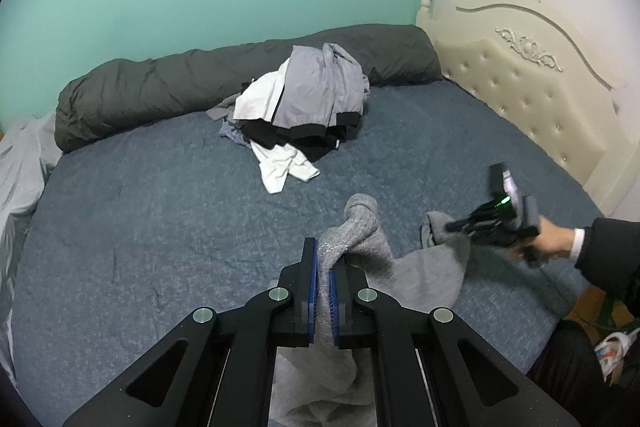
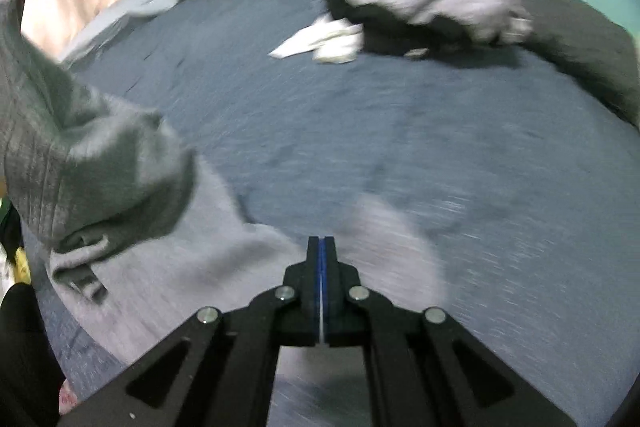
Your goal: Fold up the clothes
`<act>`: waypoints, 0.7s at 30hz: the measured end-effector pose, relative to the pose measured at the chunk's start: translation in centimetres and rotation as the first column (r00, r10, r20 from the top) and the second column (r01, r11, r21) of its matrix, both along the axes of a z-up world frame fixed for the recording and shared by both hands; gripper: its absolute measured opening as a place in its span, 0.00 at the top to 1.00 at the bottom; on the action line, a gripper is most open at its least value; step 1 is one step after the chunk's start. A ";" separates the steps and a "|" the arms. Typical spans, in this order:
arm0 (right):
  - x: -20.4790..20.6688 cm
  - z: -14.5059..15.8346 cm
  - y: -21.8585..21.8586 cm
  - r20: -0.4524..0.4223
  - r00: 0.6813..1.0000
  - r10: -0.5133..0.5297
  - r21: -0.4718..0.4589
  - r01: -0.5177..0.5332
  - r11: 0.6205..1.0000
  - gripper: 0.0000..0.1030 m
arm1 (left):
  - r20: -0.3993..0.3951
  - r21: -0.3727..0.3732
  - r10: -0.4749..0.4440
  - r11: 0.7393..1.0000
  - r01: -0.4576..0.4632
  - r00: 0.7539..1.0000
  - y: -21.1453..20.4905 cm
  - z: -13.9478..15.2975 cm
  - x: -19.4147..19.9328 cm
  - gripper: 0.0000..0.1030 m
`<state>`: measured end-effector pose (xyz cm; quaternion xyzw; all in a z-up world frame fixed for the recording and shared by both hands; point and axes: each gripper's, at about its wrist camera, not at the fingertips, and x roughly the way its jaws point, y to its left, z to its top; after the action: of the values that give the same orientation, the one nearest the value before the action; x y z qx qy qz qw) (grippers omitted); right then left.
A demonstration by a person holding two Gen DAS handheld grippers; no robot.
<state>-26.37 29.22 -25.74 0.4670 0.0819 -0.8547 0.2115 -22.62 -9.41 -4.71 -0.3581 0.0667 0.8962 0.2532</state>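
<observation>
On the bed (image 1: 160,207), near the clothes pile (image 1: 304,107), the left gripper (image 1: 325,267) pinched a grey sweater (image 1: 420,275); the right gripper (image 2: 321,255), apparently empty, was closed. One-sided hold could bunch it.

A bed (image 1: 140,211) is covered by a blue quilted spread. On it are laid a heap of clothes (image 1: 304,107), a rolled dark duvet (image 1: 168,83) along the wall, and a grey garment (image 1: 424,275) near the front.

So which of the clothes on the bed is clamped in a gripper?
The grey ribbed knit garment, pinched by the left gripper; the piled clothes lie untouched.
</observation>
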 end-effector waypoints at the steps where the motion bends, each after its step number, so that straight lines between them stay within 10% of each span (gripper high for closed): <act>1: 0.3 0.3 2.0 0.015 0.999 -0.030 -0.015 0.030 0.999 1.00 | 0.000 0.002 -0.008 1.000 0.008 1.000 0.4 -0.1 0.1 0.95; 6: 0.5 -0.9 2.4 0.105 0.994 -0.008 -0.103 0.019 0.995 0.97 | 0.005 0.012 -0.035 0.999 0.035 0.999 2.0 -0.7 0.6 0.95; 10: -0.2 -2.8 -3.7 0.146 0.984 0.097 -0.107 -0.082 0.991 0.54 | 0.012 0.010 -0.035 0.999 0.035 0.999 2.3 -1.1 1.1 0.95; 18: -3.4 -7.8 -12.8 0.204 0.962 0.183 -0.018 -0.183 0.983 0.54 | 0.032 0.016 -0.032 0.999 0.031 0.999 1.8 -2.2 1.0 0.95; 21: -3.5 -8.0 -13.1 0.200 0.958 0.207 -0.025 -0.206 0.978 0.91 | 0.035 0.016 -0.029 0.999 0.029 0.999 1.3 -2.6 0.8 0.95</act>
<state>-29.90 16.17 -33.74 0.5398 0.1067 -0.7762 0.3077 -21.80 -8.08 -7.36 -0.3707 0.0604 0.8865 0.2702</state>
